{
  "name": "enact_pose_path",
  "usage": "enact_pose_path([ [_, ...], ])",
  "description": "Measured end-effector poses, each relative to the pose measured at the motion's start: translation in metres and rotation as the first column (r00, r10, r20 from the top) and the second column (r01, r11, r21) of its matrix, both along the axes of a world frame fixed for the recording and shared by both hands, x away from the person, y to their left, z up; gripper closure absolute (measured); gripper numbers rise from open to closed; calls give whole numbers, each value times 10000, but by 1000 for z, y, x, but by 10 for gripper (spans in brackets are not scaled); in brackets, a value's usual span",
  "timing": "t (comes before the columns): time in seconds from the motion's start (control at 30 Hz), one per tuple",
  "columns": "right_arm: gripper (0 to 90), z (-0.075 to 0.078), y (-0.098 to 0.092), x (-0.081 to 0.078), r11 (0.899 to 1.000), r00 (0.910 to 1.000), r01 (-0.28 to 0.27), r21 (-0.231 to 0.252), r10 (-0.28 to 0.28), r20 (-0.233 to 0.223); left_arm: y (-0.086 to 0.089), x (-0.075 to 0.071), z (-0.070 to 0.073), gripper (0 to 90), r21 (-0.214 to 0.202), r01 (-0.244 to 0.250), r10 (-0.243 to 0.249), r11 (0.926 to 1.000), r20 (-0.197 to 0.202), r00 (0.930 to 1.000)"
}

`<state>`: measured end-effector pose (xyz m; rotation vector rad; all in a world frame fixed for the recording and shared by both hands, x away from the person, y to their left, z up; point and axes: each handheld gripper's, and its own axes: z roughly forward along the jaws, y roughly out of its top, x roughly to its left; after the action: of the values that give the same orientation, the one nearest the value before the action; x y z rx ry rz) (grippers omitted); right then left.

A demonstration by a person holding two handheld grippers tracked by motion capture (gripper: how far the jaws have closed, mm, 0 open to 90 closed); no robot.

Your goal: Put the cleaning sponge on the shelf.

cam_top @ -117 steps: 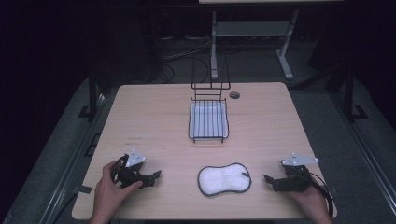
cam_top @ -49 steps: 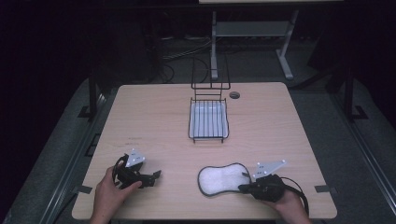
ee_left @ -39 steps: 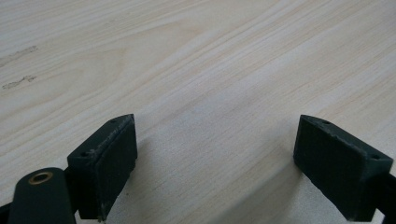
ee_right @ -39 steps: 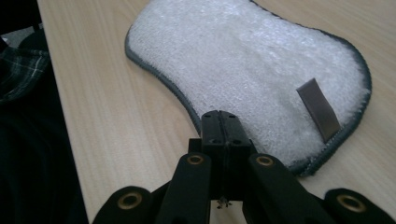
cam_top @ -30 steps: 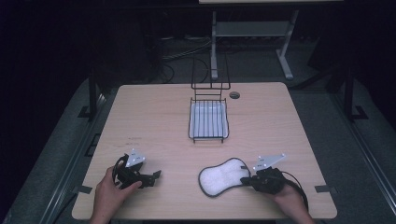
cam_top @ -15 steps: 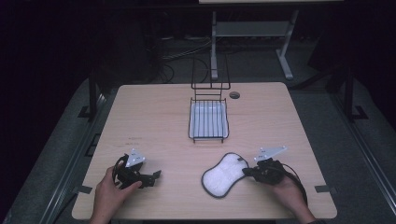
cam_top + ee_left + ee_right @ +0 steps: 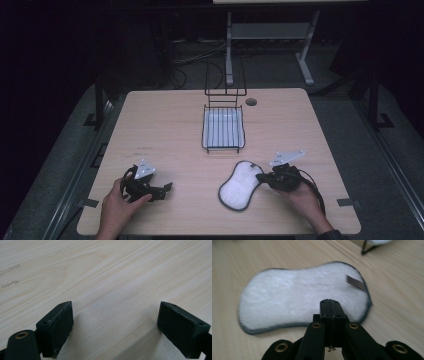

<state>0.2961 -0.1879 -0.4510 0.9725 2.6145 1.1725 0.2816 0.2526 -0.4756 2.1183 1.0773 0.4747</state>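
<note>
A white peanut-shaped pad [image 7: 240, 186] with a dark rim lies slantwise on the wooden table [image 7: 165, 125], near its front edge. My right gripper [image 7: 264, 178] is shut, and its joined tips sit over the pad's right end. In the right gripper view the closed jaws [image 7: 329, 303] overlap the pad [image 7: 287, 295] close to its near edge, beside a small grey tag [image 7: 355, 282]. No fabric shows between them. I cannot tell whether they press on the pad. My left gripper [image 7: 167, 189] rests at the front left, open [image 7: 115, 315], with bare wood between its pads.
A black wire rack [image 7: 223, 147] with a white ribbed tray inside stands at the table's middle, its tall back frame away from me. A round cable hole [image 7: 251, 101] sits behind it to the right. Table edges run close to both hands.
My right gripper has shifted slightly away from me, and the pad has turned with it, its right end swinging farther up the table. The left gripper has not moved.
</note>
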Motion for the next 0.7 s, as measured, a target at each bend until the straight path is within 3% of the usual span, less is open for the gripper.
enact_pose_path([
  [0.3, 898, 12, 42, -17, 9939, 9945, -1026, 406, 1015, 269, 0, 0, 0, 128, -2, -6, 6, 10000, 0, 10000],
  [0.7, 898, 7, 85, -18, 9833, 9841, -1773, 420, 1770, 118, 0, 0, 0, 128, -9, -5, 5, 10000, -11, 10000],
])
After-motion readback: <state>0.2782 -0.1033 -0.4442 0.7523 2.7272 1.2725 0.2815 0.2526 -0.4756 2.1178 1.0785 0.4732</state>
